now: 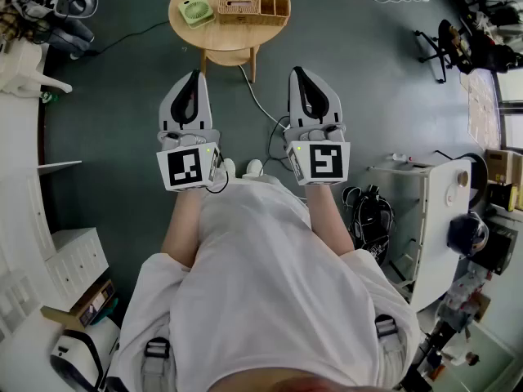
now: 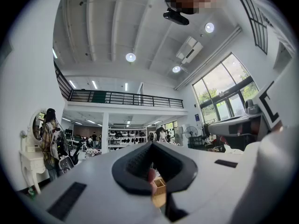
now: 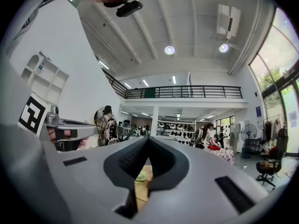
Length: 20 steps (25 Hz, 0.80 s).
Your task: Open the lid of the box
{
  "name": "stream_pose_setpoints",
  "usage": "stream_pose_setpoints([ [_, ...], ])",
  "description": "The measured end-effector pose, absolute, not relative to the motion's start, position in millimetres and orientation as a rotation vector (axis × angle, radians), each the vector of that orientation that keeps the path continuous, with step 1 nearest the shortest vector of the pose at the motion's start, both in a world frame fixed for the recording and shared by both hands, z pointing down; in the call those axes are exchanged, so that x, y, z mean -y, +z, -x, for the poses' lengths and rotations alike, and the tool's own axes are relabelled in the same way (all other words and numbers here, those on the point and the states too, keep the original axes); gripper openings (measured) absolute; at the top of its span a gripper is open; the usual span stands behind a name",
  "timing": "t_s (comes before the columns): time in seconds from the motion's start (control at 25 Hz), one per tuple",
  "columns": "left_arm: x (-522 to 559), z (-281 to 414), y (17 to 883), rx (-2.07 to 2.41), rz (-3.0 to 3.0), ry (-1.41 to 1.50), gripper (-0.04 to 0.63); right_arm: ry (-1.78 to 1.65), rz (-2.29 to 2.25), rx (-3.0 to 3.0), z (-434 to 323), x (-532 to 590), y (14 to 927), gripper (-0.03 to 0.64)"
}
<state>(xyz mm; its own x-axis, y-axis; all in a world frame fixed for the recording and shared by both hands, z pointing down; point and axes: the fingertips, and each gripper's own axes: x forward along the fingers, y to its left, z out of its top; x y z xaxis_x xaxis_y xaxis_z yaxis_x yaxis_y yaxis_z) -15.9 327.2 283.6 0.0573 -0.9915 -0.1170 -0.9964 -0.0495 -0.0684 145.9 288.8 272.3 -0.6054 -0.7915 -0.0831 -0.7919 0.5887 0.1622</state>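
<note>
Box (image 1: 239,9) well beyond left tool (image 1: 194,75) (jaws together)

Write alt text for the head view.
Seen from above, a person in white holds the left gripper and right gripper forward, both shut and empty, over a dark floor. Ahead stands a round wooden table bearing a woven box and a green fan.

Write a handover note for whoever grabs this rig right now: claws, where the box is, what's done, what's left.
Left claw: shut, empty.
Right claw: shut, empty.
Both held side by side over the floor, short of the round table.
Box sits on the table beside a green fan, lid apparently still on.
Done: nothing.
Left: reach it, open the lid.
</note>
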Motion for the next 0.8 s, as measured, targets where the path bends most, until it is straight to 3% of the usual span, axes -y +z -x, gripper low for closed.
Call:
stream_pose_setpoints([
  [0.8, -301, 83, 308, -2.058, 2.260, 0.073, -0.006, 0.218, 1.455, -2.846, -87, -264, 300, -0.002],
])
